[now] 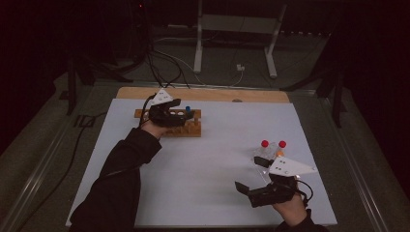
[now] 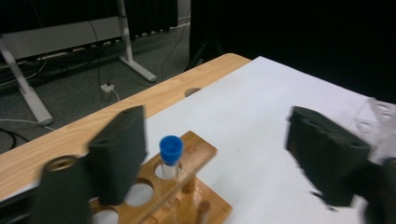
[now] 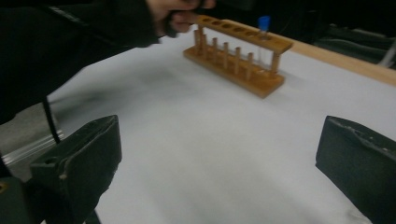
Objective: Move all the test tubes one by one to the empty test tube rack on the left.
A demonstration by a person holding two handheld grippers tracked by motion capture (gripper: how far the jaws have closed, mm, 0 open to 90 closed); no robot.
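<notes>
Rack (image 1: pixel 181 123) is being seen at the worktop's (image 1: pixel 208 159) far left, a blue-capped tube (image 2: pixel 171 156) standing upright in it. Left claw (image 2: pixel 219 163) is being held above it, jaws apart, nothing between. Right claw (image 3: pixel 219 172) is being held agape, empty, near red-capped tubes (image 1: pixel 273 147).

A dim room: grey floor (image 1: pixel 222 67) at the far side, crossed by cables (image 1: pixel 164 63), with a white-legged stand (image 1: pixel 237 29) and a plug block (image 1: pixel 240 68). Darkness left and right.
</notes>
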